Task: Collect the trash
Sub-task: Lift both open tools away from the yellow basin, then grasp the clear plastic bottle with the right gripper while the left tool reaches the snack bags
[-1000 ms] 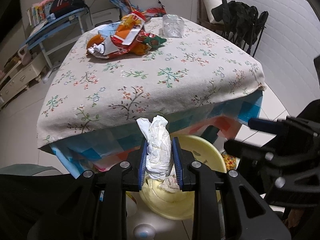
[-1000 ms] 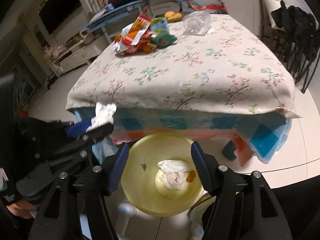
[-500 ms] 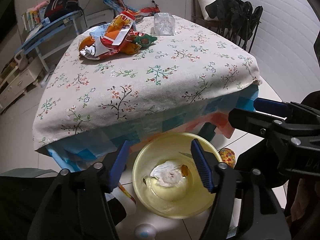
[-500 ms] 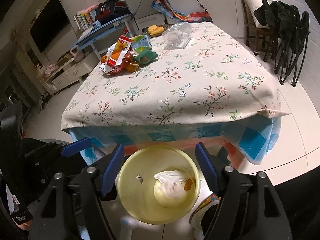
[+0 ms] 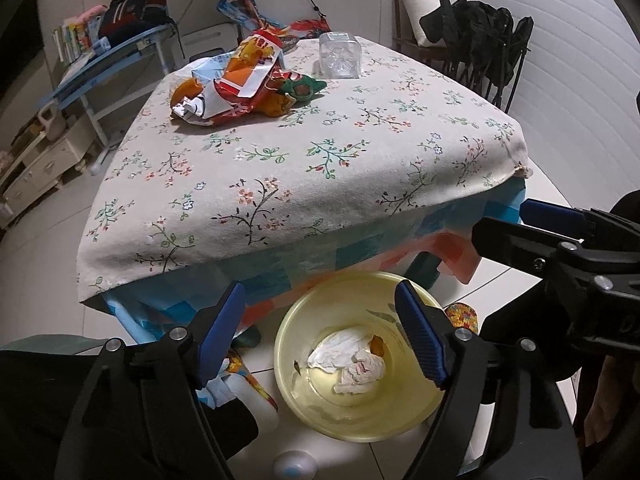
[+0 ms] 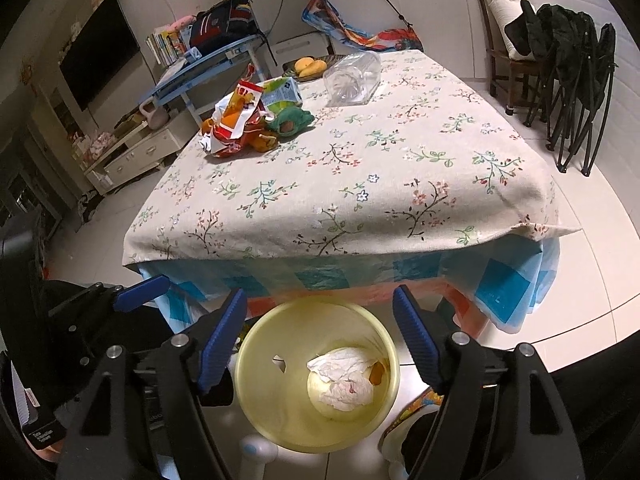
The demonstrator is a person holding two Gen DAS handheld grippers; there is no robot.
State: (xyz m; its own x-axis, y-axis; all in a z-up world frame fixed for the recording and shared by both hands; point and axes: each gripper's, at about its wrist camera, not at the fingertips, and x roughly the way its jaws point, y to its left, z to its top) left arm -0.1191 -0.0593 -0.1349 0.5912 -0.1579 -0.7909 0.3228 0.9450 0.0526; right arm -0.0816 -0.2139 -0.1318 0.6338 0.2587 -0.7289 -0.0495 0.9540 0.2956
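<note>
A home living room; wall television (image 6: 100,48); floral-clothed table (image 6: 360,184).

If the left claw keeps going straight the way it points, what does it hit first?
Probably the yellow bin below: the left claw stands open and empty over its mouth, crumpled tissue at the bottom. Depth is uncertain.

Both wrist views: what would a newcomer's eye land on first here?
Probably the yellow bin on the floor at the table's near edge, with crumpled white tissue at its bottom, framed by the open, empty left gripper and right gripper. Next, the bright heap of snack wrappers on the far side of the floral tablecloth, with a clear plastic container lying just beyond it.
</note>
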